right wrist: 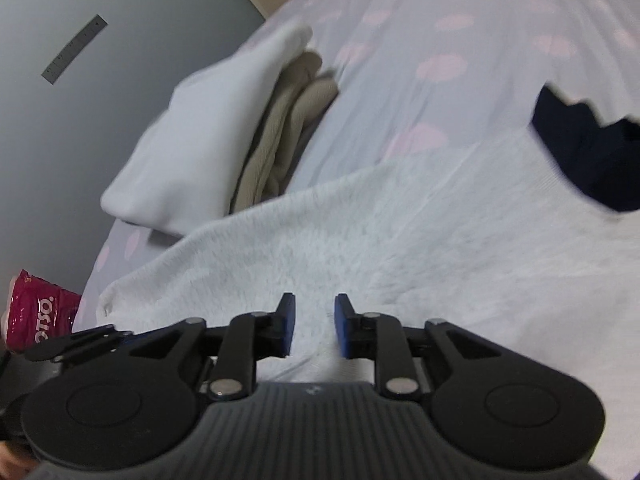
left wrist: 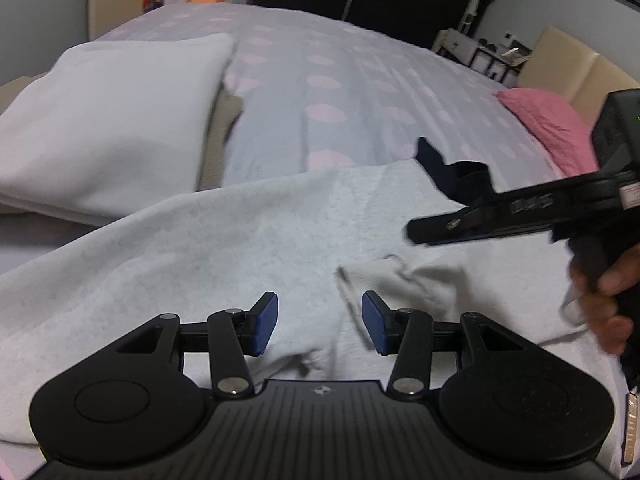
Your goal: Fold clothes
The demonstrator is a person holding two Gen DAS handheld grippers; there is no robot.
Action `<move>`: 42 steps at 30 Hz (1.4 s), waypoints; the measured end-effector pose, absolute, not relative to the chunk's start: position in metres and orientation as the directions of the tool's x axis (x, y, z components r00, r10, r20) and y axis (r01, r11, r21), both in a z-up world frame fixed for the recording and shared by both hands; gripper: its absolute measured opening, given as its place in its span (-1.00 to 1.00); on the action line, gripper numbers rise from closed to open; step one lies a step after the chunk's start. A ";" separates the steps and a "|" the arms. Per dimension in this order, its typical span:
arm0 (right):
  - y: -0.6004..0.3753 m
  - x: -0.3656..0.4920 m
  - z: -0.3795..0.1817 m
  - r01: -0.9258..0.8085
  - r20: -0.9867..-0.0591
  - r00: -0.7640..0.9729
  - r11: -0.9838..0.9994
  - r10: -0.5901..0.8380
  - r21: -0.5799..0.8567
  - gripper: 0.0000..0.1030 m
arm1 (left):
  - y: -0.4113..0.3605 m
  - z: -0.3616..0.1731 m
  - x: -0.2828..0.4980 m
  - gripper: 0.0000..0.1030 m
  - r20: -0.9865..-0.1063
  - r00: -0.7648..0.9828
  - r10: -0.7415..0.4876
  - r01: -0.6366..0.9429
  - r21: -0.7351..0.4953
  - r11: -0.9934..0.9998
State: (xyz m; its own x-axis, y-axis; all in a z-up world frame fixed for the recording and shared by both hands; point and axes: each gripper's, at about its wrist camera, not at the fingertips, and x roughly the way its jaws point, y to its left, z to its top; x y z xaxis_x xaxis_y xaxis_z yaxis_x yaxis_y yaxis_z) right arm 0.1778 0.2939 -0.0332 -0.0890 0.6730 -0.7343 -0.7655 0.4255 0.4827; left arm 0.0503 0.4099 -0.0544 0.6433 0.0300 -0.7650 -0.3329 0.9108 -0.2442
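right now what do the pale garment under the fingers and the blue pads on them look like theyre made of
Pale grey garment: looks like soft fleece or brushed knit, matte and fuzzy, with a nubby surface; the exact fibre can't be told.

Blue pads on the left gripper's fingers: probably rubber or foam, smooth and matte, set on black rigid fingers that look like plastic.

Dark garment [right wrist: 592,152] blurred, cut off at frame edge.

Dim indoor light, motion blur, fisheye warping
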 end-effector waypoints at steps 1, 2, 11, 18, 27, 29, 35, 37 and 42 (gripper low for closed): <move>0.282 0.181 -0.026 -0.772 -0.735 -0.070 0.429 0.675 0.468 -0.46 | 0.407 -0.056 0.051 -0.13 -0.763 0.646 0.019 -0.324 -0.252 0.912; 0.270 0.185 -0.018 -0.779 -0.735 -0.051 0.434 0.676 0.453 -0.43 | 0.404 -0.059 0.053 -0.13 -0.766 0.643 0.007 -0.320 -0.260 0.911; 0.107 0.219 -0.001 -0.755 -0.763 0.149 0.570 0.629 0.323 -0.31 | 0.385 -0.085 0.081 -0.13 -0.792 0.602 -0.100 -0.355 -0.377 0.855; -0.029 0.238 -0.027 -0.673 -0.809 0.312 0.717 0.498 0.181 -0.30 | 0.388 -0.107 0.092 -0.30 -0.807 0.581 -0.105 -0.443 -0.422 0.791; -0.068 0.263 -0.081 -0.645 -0.836 0.310 0.746 0.452 0.164 -0.30 | 0.388 -0.105 0.098 -0.91 -0.814 0.579 -0.050 -0.502 -0.404 0.765; -0.060 0.266 -0.086 -0.663 -0.838 0.304 0.732 0.454 0.156 -0.30 | 0.389 -0.102 0.100 -0.91 -0.821 0.569 -0.035 -0.501 -0.380 0.777; -0.049 0.257 -0.099 -0.715 -0.833 0.267 0.679 0.484 0.165 -0.30 | 0.390 -0.101 0.104 -0.88 -0.831 0.552 -0.069 -0.478 -0.384 0.790; -0.048 0.258 -0.103 -0.707 -0.832 0.288 0.691 0.474 0.149 -0.26 | 0.391 -0.103 0.106 -0.79 -0.830 0.553 -0.071 -0.495 -0.396 0.774; -0.054 0.276 -0.110 -0.627 -0.812 0.293 0.743 0.504 0.234 -0.24 | 0.388 -0.110 0.111 -0.33 -0.817 0.571 -0.078 -0.530 -0.440 0.725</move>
State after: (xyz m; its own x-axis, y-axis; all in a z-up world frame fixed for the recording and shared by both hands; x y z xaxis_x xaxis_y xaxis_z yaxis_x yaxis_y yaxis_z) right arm 0.2758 -0.0539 -0.1103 0.2933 0.5039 -0.8124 -0.6269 0.7430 0.2345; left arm 0.1107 0.3878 -0.1100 0.5710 -0.0780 -0.8173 -0.5303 0.7249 -0.4397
